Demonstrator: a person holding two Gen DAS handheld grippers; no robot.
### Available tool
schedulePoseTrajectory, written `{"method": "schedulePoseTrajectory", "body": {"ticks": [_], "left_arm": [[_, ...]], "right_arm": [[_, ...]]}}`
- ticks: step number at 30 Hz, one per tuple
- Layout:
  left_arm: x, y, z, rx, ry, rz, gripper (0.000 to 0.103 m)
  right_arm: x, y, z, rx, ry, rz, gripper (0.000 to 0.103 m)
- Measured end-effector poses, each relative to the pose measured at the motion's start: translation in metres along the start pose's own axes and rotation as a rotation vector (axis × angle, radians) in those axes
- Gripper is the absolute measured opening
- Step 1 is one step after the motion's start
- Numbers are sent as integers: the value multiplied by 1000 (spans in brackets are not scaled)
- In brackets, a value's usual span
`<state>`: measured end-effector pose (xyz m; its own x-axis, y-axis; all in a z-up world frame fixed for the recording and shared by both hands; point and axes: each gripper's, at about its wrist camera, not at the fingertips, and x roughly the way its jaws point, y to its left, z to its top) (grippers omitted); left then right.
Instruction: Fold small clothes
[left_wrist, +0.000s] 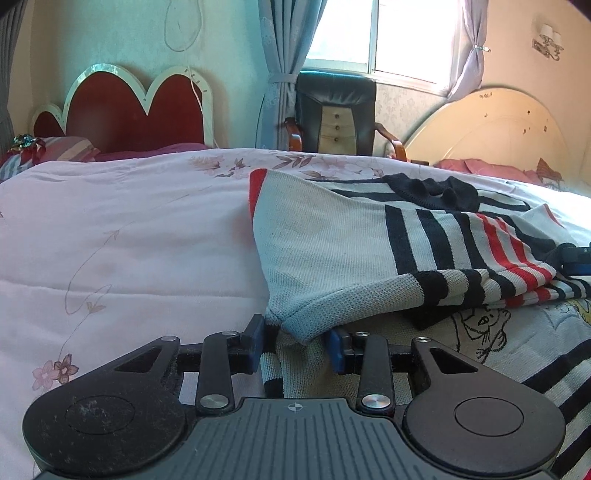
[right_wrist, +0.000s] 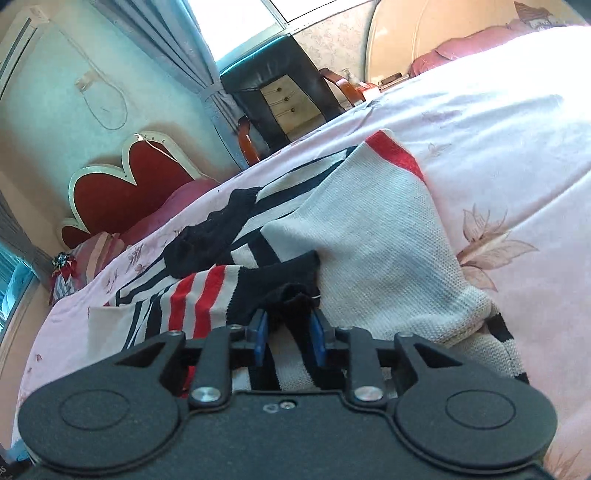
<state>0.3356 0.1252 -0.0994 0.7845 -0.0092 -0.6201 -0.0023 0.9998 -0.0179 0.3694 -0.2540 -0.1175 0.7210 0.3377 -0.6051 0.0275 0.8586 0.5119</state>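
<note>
The left gripper (left_wrist: 297, 341) is pinching a folded corner of the striped sweater (left_wrist: 332, 254) between its blue pads (left_wrist: 338, 349), the pale knit bunching into a rounded nub between the jaws. The right gripper (right_wrist: 288, 334) is clamping a dark navy edge of the same sweater (right_wrist: 373, 240), a twisted tuft of black knit standing up between its blue pads (right_wrist: 317, 334). From the left wrist view, the gripped flap is lying doubled over the rest of the garment, showing a plain grey-white panel with a red band at its far corner and navy and red stripes running off toward the right, where a bit of the other gripper (left_wrist: 576, 258) is peeking in. Under the lifted fold, a cartoon drawing (left_wrist: 480, 325) on the sweater's lower layer is showing. The sweater is lying on the pink floral bedspread (left_wrist: 129, 229), toward the near edge of the bed. Past the far edge, a red heart-shaped headboard (left_wrist: 122, 110), a black armchair (left_wrist: 334, 114), curtains (left_wrist: 284, 70) and a bright window (left_wrist: 373, 33) are standing against the wall, and a cream headboard (left_wrist: 491, 129) is rising at the right.
</note>
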Motion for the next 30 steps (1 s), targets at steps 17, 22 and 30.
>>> {"method": "schedulePoseTrajectory", "body": {"ticks": [17, 22, 30], "left_arm": [[-2, -5, 0, 16, -9, 19, 31], [1, -2, 2, 19, 34, 6, 32], [-37, -24, 31, -40, -82, -89, 48]], "right_arm": [[-4, 18, 11, -71, -35, 29, 6], [0, 20, 5, -178, -5, -61, 7], [-30, 41, 8, -320, -89, -40, 15]]}}
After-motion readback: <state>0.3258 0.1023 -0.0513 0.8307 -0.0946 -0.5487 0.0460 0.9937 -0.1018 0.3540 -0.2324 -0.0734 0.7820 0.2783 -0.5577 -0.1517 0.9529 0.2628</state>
